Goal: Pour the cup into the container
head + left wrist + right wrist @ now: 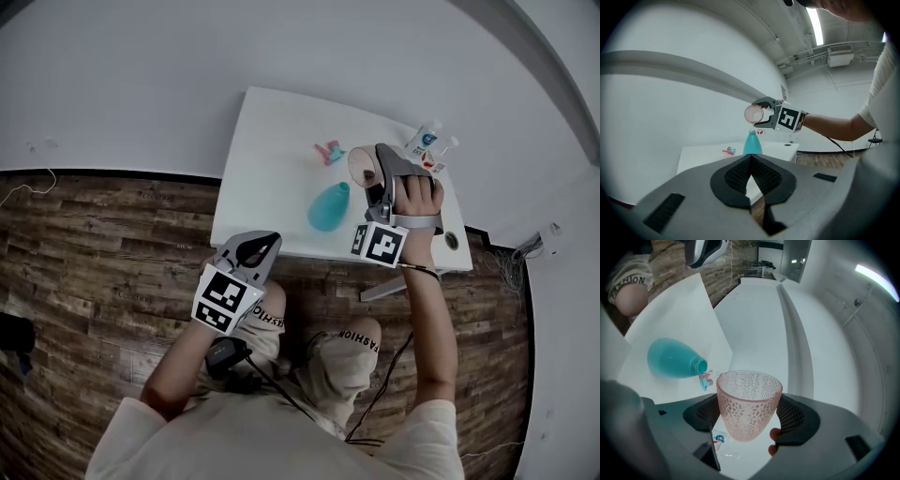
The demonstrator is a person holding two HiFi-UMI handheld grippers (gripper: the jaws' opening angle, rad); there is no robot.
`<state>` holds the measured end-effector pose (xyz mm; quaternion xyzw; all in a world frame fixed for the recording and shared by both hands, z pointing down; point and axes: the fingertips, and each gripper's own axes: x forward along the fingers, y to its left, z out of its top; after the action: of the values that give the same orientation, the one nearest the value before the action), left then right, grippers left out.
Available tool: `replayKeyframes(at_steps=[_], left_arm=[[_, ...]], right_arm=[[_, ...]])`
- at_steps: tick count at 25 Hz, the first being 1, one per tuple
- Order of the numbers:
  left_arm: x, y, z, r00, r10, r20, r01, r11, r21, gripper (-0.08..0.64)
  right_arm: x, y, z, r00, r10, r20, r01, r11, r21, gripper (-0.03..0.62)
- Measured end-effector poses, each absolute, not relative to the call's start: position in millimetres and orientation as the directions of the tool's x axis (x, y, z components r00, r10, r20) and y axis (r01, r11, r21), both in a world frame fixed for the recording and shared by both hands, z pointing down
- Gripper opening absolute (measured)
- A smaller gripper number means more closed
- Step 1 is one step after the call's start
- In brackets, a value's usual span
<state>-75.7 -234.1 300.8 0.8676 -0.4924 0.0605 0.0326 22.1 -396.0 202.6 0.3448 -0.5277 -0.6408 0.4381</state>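
A teal bottle-shaped container point(328, 207) stands upright on the white table point(272, 159). My right gripper point(380, 178) is shut on a pink dimpled cup point(363, 166), held in the air just right of the container and a little above its neck. The cup is tipped with its mouth toward the container. The right gripper view shows the cup point(749, 404) clamped between both pads, looking empty, with the container point(675, 358) beyond it. My left gripper point(251, 251) hangs shut and empty off the table's front edge. From the left gripper view, its jaws point(751, 157) point at the container point(752, 143) and the cup point(753, 114).
A small pink and teal object point(329, 150) lies behind the container. Two small bottles point(427, 141) stand at the table's back right corner. A round hole point(451, 240) is in the front right corner. The person's knees and a cable are below the front edge.
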Motion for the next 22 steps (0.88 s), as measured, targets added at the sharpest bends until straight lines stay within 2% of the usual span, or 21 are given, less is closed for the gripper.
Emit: replayKeyframes(at_steps=[22], left_arm=[[-81.5,-233.6,295.6,0.497,-0.859,0.124,-0.866,-0.501,0.002,0.012]], right_arm=[[17.8,-394.6,206.2,-0.388,-0.922,-0.004,0.246,-0.108,0.963,0.374]])
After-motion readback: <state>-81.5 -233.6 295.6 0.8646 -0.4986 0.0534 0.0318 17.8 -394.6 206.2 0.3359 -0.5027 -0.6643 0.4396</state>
